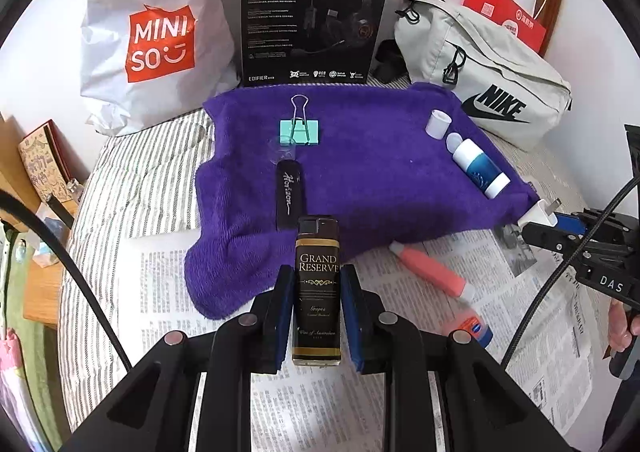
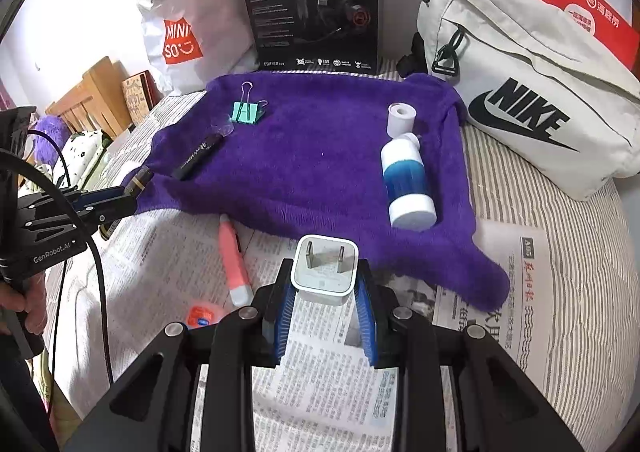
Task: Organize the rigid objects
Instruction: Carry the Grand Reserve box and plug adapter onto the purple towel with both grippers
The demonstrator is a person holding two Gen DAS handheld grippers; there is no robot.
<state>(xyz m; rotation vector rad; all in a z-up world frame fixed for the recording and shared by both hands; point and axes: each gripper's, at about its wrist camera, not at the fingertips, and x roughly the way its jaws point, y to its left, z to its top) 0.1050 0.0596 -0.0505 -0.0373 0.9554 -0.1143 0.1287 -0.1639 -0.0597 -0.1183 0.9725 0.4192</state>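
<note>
My left gripper (image 1: 318,276) is shut on a black and gold "Grand Reserve" lighter (image 1: 318,292), held above the newspaper at the purple towel's (image 1: 360,171) near edge. My right gripper (image 2: 325,280) is shut on a white plug adapter (image 2: 325,270), prongs facing the camera, over the newspaper in front of the towel (image 2: 320,163). On the towel lie a teal binder clip (image 1: 300,129), a black "Horizon" stick (image 1: 289,193), a white cap (image 1: 438,123) and a blue and white bottle (image 1: 478,167). A pink tube (image 1: 430,270) lies on the newspaper.
A white Miniso bag (image 1: 148,35), a black headset box (image 1: 316,15), a white Nike bag (image 1: 480,67) and a red paper bag (image 1: 506,15) line the back. Newspaper (image 2: 328,372) covers the striped bedding. A small orange and blue tin (image 1: 474,326) lies near the pink tube.
</note>
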